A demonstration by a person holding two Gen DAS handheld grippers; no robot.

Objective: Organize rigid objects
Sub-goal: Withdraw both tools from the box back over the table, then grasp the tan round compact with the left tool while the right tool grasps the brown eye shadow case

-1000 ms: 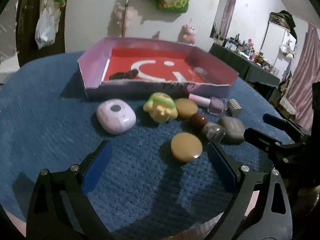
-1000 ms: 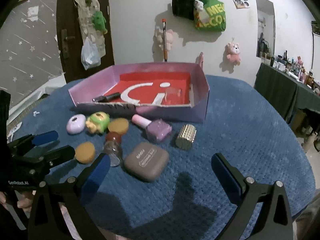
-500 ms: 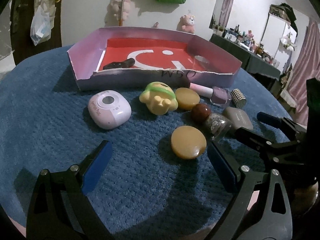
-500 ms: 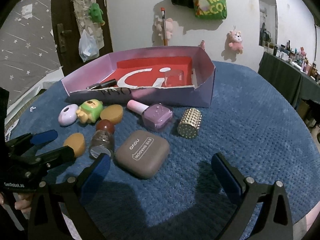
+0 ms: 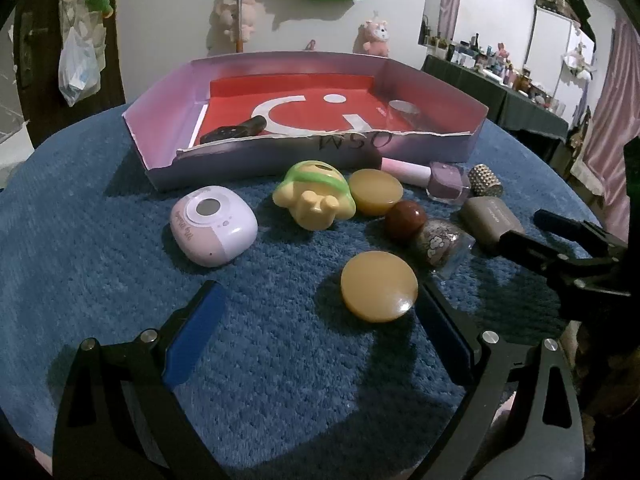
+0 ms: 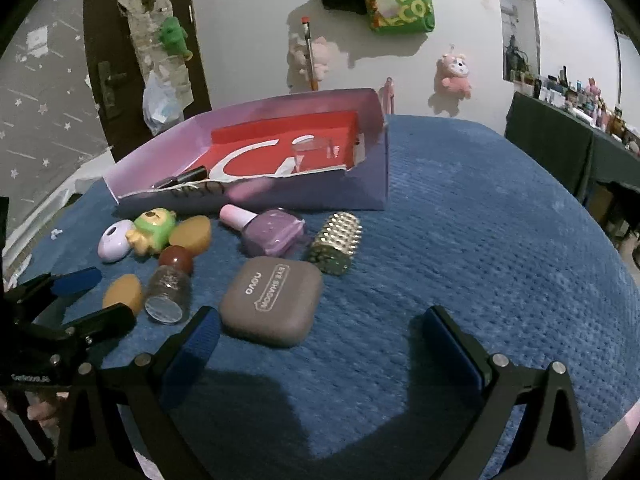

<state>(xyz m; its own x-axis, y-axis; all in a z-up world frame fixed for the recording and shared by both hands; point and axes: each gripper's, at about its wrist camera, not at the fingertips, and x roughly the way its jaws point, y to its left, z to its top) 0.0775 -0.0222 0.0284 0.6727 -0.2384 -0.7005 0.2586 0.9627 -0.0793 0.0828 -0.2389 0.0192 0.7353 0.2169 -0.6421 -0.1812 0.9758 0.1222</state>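
On the blue-covered counter [image 5: 100, 280], just in front of your left gripper [image 5: 320, 320], lies item one: an amber disc [image 5: 378, 286], nearer its right finger than its left. Since a second ago you have brought that gripper forward and lower; its fingers are spread wide and empty, and the disc now sits almost between them, so a pickup looks next. Beyond it: a second amber disc [image 5: 375, 192], a brown-capped glitter bottle [image 5: 434, 236], a yellow-green figurine [image 5: 316, 196], and a lilac case [image 5: 212, 226]. Your right gripper [image 6: 320, 344], likewise spread and holding nothing, has closed on the grey eye-shadow compact [image 6: 274, 302], which lies just ahead of its left finger; a purple polish bottle [image 6: 268, 230] and a gold studded cylinder [image 6: 336, 242] lie behind. The pink box [image 5: 160, 152], red-floored, already holds a dark tube [image 5: 234, 132] and a clear jar [image 6: 314, 154]; nine pieces remain outside.
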